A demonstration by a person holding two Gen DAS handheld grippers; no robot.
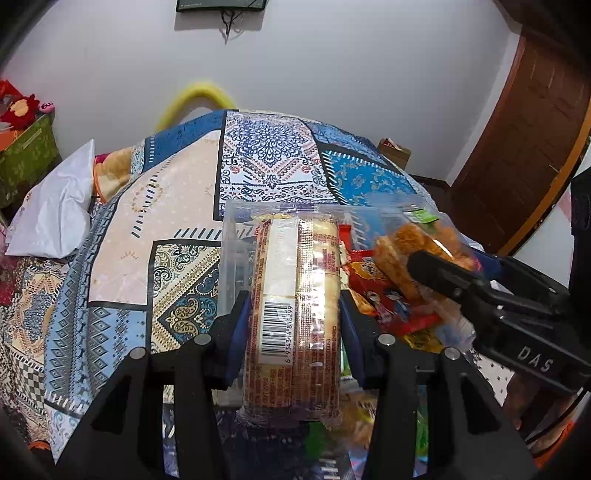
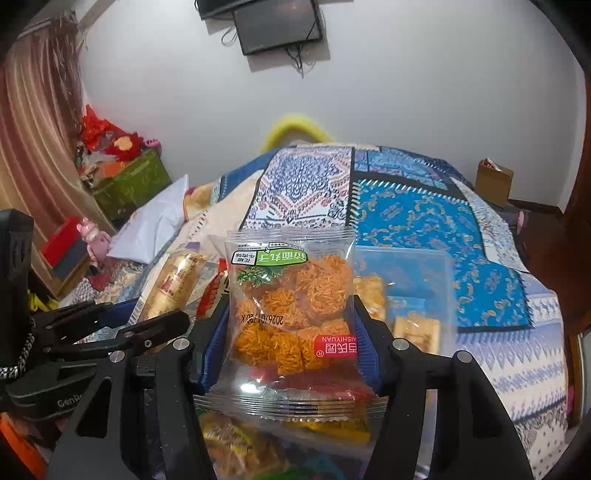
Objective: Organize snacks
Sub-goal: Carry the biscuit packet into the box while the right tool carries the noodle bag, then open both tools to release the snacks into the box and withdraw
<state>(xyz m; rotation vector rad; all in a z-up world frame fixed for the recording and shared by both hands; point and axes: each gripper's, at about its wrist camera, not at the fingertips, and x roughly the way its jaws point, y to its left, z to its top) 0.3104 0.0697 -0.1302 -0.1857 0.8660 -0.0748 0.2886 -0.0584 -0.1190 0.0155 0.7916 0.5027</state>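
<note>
— White walls, a dark screen [image 2: 279, 24] mounted high, a brown wooden door [image 1: 517, 147] to one side. What's the surface?

— It's a bed with a patchwork cover [image 1: 184, 192] in blues and creams, glossy, printed with paisley and diamonds. A white pillow [image 1: 55, 214] lies at its far left.

— And my hands?

— I've got both tilted down over the bed, side by side. My left hand-held gripper [image 1: 293, 317] has its blue pads clamped on a long cylindrical biscuit pack [image 1: 293, 295], clear crinkly wrap, barcode toward the camera. My right hand-held gripper [image 2: 291, 332] squeezes a flat clear noodle-ball bag [image 2: 291, 306], full of orange, stringy clumps.

— Where do the rest sit?

— Below the grippers, a loose pile of bright wrappers [image 1: 384, 302]. Just beyond stands a clear plastic box [image 2: 406, 273] on the cover, with square pale packets [image 2: 417, 332] in it.
</note>
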